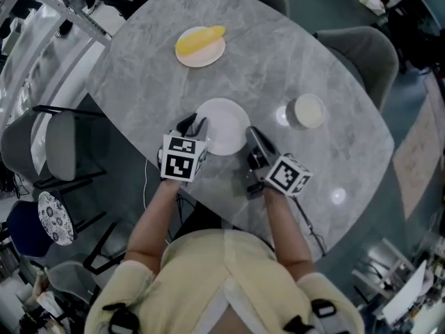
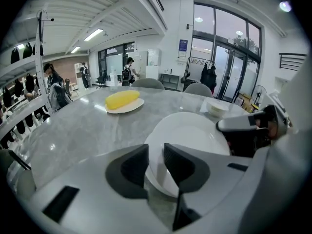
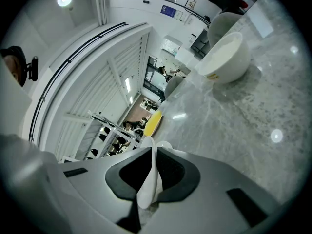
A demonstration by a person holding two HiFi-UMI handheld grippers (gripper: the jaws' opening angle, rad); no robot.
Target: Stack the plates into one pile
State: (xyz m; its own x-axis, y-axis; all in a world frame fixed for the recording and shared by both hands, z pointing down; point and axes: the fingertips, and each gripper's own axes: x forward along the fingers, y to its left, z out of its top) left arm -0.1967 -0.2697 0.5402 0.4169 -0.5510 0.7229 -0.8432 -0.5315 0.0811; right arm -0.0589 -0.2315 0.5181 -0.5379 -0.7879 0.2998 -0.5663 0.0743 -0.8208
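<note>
Bare tabletop [image 1: 264, 68] lies open between the white plate [image 1: 224, 124] and the yellow-laden plate [image 1: 201, 47]; a bowl [image 1: 306, 110] flanks the right.

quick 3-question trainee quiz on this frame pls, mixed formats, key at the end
1. True or false: the right claw is shut on the rim of the white plate.
2. What lies on the far plate? A) a yellow item B) a spoon C) nothing
3. Fill in: in the head view, the white bowl stands to the ___ of the white plate.
Key: 1 true; 2 A; 3 right.
</note>
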